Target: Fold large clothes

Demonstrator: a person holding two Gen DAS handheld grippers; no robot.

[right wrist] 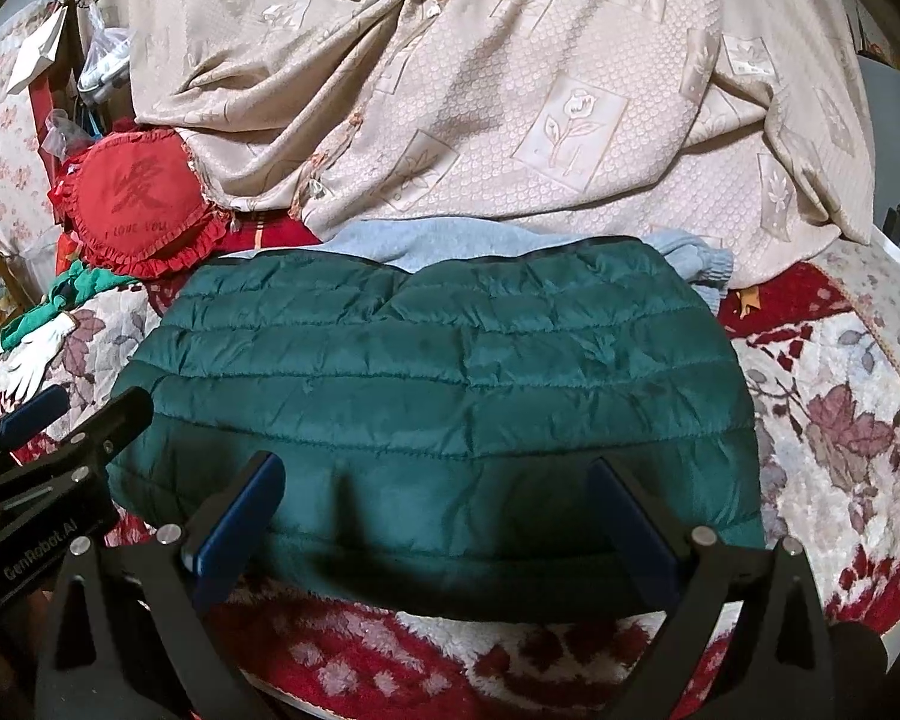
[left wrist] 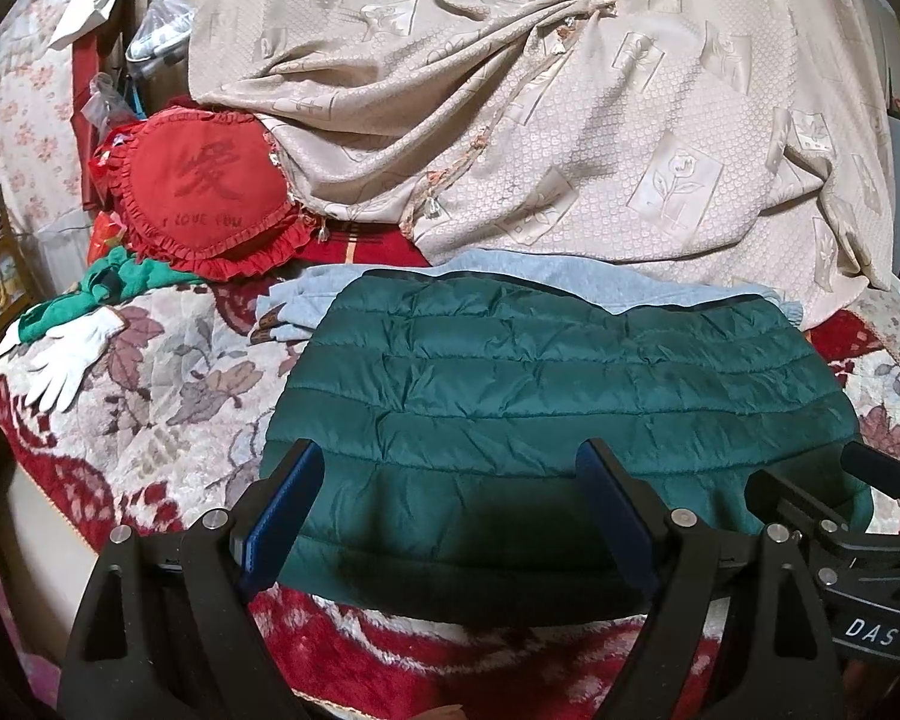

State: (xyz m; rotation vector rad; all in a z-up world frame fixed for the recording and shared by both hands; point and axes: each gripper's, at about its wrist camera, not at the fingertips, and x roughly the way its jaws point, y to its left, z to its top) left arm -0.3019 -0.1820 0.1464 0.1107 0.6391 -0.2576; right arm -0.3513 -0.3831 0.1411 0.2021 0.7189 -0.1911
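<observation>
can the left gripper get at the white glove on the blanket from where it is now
Probably yes. The left gripper is open over the green jacket, and the white glove lies uncovered on the blanket off to its left, with nothing between them.

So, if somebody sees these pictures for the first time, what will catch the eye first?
First the green quilted jacket, lying folded in the middle of the flowered blanket, on top of a grey garment. Both grippers, left and right, hang open over its near edge. Then the red heart cushion at the back left, beside the big beige cloth.
</observation>
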